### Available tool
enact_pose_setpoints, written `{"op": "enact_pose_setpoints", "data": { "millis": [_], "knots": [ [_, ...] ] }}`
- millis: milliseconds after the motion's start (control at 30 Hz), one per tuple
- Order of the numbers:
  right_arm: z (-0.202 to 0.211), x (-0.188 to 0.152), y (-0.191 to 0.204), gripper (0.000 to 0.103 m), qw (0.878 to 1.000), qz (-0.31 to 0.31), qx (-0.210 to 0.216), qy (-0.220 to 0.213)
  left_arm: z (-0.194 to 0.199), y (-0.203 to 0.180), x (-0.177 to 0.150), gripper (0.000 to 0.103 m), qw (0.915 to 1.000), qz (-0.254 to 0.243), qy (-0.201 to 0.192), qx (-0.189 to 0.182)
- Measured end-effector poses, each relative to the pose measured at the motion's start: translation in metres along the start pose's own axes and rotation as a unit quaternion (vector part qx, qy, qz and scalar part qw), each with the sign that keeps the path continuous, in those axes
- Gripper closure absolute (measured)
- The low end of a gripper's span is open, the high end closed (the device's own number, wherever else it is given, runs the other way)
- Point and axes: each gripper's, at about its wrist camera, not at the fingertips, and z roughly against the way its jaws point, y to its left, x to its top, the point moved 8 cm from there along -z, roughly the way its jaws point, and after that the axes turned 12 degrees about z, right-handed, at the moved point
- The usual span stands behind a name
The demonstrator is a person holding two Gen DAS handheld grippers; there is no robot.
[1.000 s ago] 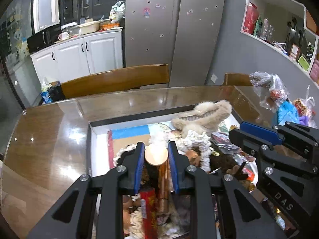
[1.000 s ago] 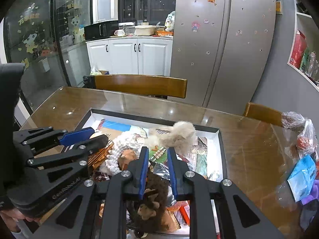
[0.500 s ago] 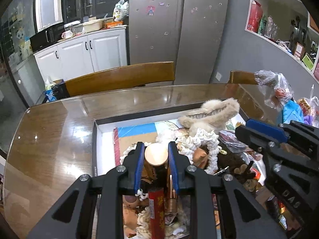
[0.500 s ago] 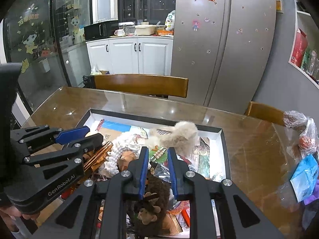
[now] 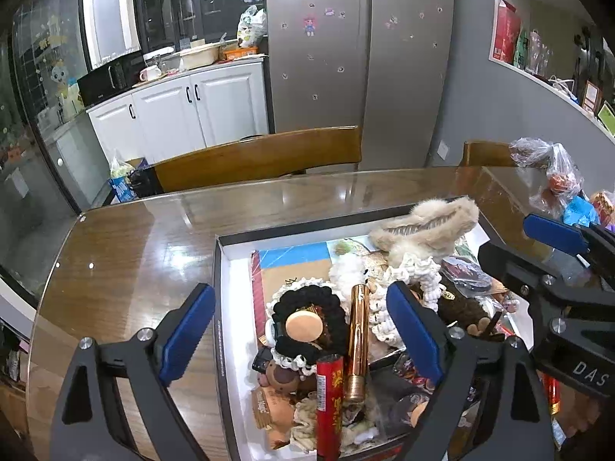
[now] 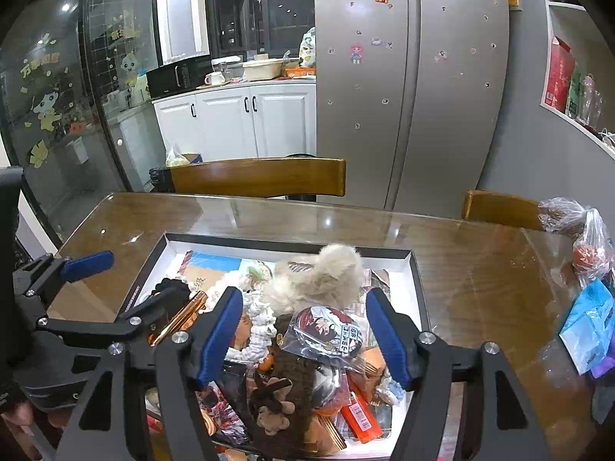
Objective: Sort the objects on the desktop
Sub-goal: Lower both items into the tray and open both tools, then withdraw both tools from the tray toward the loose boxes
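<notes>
A shallow box point(image 5: 221, 269) point(image 6: 417, 292) on the wooden table is piled with small things. My left gripper point(image 5: 301, 330) is open and empty above its left part. Below it lie a copper tube point(image 5: 356, 340), a black scrunchie with a tan disc point(image 5: 303, 324) and a red cylinder point(image 5: 328, 403). My right gripper point(image 6: 303, 340) is open and empty above the box's right part. Below it lie a brown plush toy point(image 6: 286, 384), a bagged round badge point(image 6: 332, 332) and a beige furry clip point(image 6: 323, 276) point(image 5: 426, 224).
The glass-topped table point(image 5: 127, 253) has bare surface left of the box. Plastic bags and a blue pack point(image 6: 588, 322) lie at the right edge. Two wooden chairs point(image 6: 257, 176) stand behind the table. A red lighter point(image 6: 359, 415) lies in the box.
Both grippers have opened. The left let go of the copper tube, which now lies in the box. The right released the brown plush toy onto the pile.
</notes>
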Motion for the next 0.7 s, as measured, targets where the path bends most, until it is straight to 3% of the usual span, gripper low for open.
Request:
{"op": "enact_pose_setpoints", "data": {
  "millis": [367, 700],
  "knots": [
    [0.02, 0.004, 0.001, 0.035, 1.0, 0.007, -0.001, -0.014, 0.018, -0.011, -0.005, 0.011, 0.9999, -0.007, -0.006, -0.014],
    [0.062, -0.015, -0.006, 0.034, 1.0, 0.009, -0.006, -0.024, 0.063, -0.034, -0.04, 0.009, 0.9987, -0.032, -0.018, -0.036]
  ]
}}
